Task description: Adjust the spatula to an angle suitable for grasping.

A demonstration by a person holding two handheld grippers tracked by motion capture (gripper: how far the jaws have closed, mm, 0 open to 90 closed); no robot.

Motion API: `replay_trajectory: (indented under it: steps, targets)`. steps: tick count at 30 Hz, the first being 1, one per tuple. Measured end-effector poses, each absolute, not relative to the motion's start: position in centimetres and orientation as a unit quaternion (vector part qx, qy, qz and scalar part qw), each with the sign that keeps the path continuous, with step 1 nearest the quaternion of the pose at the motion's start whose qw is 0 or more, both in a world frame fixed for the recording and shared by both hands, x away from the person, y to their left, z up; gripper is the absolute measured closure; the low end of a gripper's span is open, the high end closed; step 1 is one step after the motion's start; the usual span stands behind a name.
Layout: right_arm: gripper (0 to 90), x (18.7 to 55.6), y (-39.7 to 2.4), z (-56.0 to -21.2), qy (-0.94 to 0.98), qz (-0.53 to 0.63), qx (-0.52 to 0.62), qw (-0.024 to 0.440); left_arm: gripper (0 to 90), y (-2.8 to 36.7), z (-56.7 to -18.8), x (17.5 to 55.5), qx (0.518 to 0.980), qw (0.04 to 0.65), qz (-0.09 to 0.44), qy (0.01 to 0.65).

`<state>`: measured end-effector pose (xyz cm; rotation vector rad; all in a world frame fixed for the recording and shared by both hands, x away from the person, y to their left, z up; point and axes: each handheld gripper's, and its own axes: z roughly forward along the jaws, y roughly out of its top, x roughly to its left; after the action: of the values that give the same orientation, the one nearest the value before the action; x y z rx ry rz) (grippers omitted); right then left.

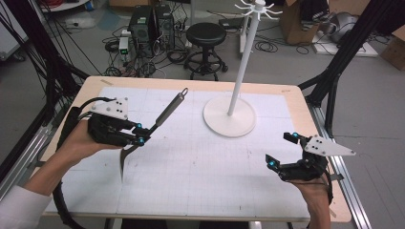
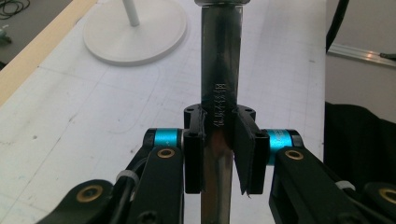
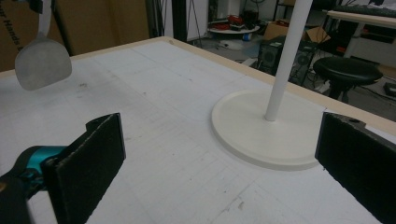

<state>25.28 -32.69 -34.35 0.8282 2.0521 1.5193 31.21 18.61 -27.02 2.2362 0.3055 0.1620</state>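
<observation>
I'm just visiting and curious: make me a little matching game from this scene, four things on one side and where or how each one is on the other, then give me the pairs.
Things:
1. metal spatula
2. white rack stand
3. right gripper
4. black stool

Places or states:
A. on the floor beyond the table
B. jaws wide open, nothing between them
C. clamped by its handle in the left gripper, blade hanging down
D. round base standing on the table's far half

Pairs: 1-C, 2-D, 3-B, 4-A
</observation>
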Motion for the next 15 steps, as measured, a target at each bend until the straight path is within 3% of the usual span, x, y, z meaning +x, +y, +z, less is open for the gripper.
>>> replay_trajectory:
  steps: [15]
  targets:
    - [0.6,25.4,-32.7,-34.4,0.745,0.551,0.300,0.227,74.8,16.1,-26.7,30.7,0.871,0.484,0.052,0.063]
